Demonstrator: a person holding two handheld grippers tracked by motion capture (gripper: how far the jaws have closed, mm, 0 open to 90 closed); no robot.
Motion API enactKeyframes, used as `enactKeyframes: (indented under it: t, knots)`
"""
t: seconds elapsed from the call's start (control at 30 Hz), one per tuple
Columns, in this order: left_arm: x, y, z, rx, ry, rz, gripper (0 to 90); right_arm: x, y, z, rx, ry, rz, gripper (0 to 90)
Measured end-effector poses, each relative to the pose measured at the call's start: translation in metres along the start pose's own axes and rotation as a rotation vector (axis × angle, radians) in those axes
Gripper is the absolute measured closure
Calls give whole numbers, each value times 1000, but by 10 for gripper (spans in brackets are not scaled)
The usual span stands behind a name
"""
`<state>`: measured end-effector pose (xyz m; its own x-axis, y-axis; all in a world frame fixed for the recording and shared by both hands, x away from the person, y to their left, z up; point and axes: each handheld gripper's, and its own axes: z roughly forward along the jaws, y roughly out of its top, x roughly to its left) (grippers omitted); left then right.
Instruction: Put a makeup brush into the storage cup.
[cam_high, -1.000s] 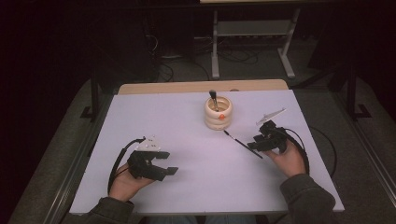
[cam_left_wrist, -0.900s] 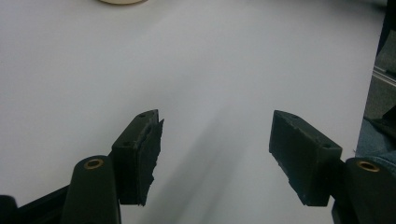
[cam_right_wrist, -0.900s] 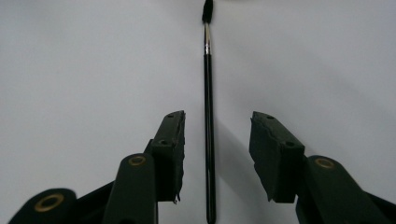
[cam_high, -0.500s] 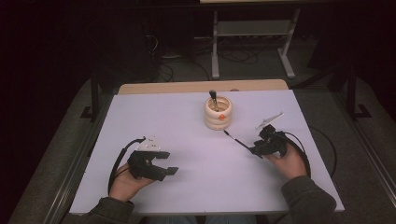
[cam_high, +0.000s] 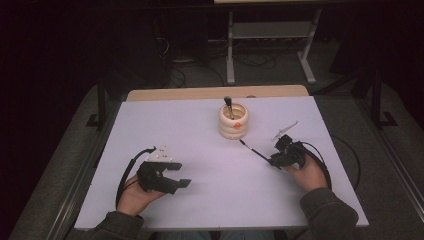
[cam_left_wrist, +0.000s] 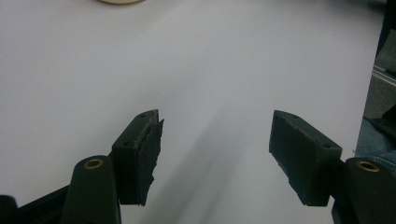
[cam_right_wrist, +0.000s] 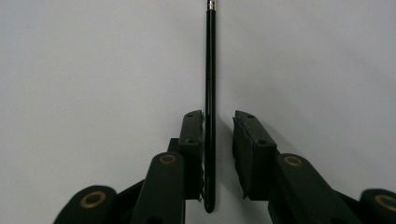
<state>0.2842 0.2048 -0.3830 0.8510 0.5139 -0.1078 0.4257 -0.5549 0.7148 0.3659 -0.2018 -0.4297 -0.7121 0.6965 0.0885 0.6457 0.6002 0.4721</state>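
One black pen (cam_right_wrist: 210, 107) | thin, glossy, metal-tipped | between right gripper (cam_right_wrist: 218, 140) jaws

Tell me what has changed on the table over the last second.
The right gripper slid slightly toward the person along the thin black brush, its jaws now straddling the handle with a gap on one side. The left gripper stayed open and resting, and the ringed holder with its brush did not move.
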Motion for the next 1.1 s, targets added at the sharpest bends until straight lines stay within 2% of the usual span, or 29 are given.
enactKeyframes:
  t: [0.1,0.23,0.4,0.5,0.7,0.9,1.1]
  knots:
    - [0,0,0,2,0,2,335,0,0,0,2,-2,-6,734]
    - [0,0,0,1,-1,5,335,3,1,1,9,-30,-22,757]
    - [-1,0,0,1,-1,0,335,9,3,2,22,-53,-52,834]
    - [-1,1,0,1,-2,2,335,11,3,2,25,-58,-62,840]
    - [-2,1,0,-1,-4,3,335,9,4,2,28,-53,-39,848]
    - [-1,0,0,-4,-3,5,335,5,4,2,26,-23,-15,850]
    - [0,0,0,-1,-4,1,335,4,3,1,24,-14,-19,850]
